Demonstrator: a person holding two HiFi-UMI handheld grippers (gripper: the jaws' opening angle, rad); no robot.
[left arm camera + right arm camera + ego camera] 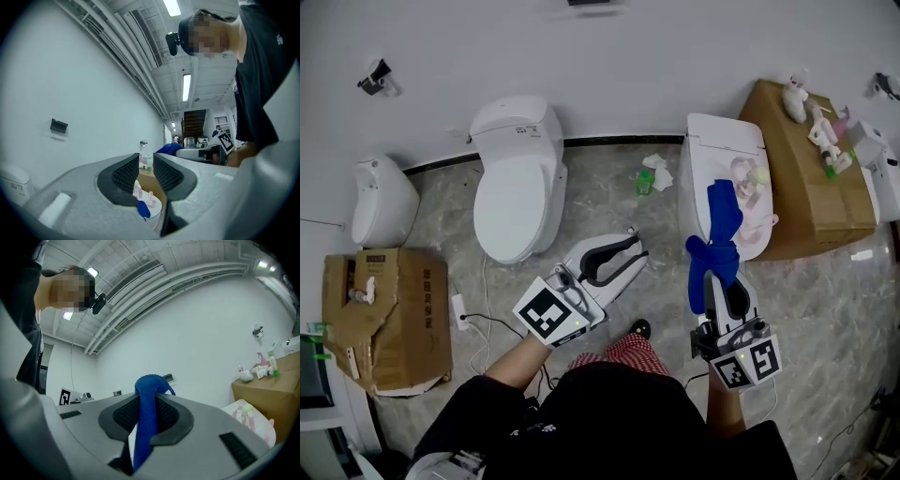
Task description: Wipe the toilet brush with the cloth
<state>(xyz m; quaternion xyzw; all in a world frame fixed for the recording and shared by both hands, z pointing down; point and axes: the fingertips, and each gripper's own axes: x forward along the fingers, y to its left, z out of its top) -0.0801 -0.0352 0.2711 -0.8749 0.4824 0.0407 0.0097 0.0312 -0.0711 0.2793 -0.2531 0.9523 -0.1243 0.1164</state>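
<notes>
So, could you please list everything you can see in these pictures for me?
plain toilet: one, white, lid down, by the wall at centre
patterned toilet: one, white with pinkish print on the lid, right of the plain one
small fixture: one, white, far left, perhaps a urinal
left box: one, brown cardboard, on the floor at left
right box: one, brown cardboard, far right, bottles on top
bottle: one, green, on the floor between the toilets
tissue: one, white, crumpled beside the bottle
cloth: one, blue, in the right gripper
left hand-held gripper: grey, open, empty
right hand-held gripper: grey, shut on the cloth
</notes>
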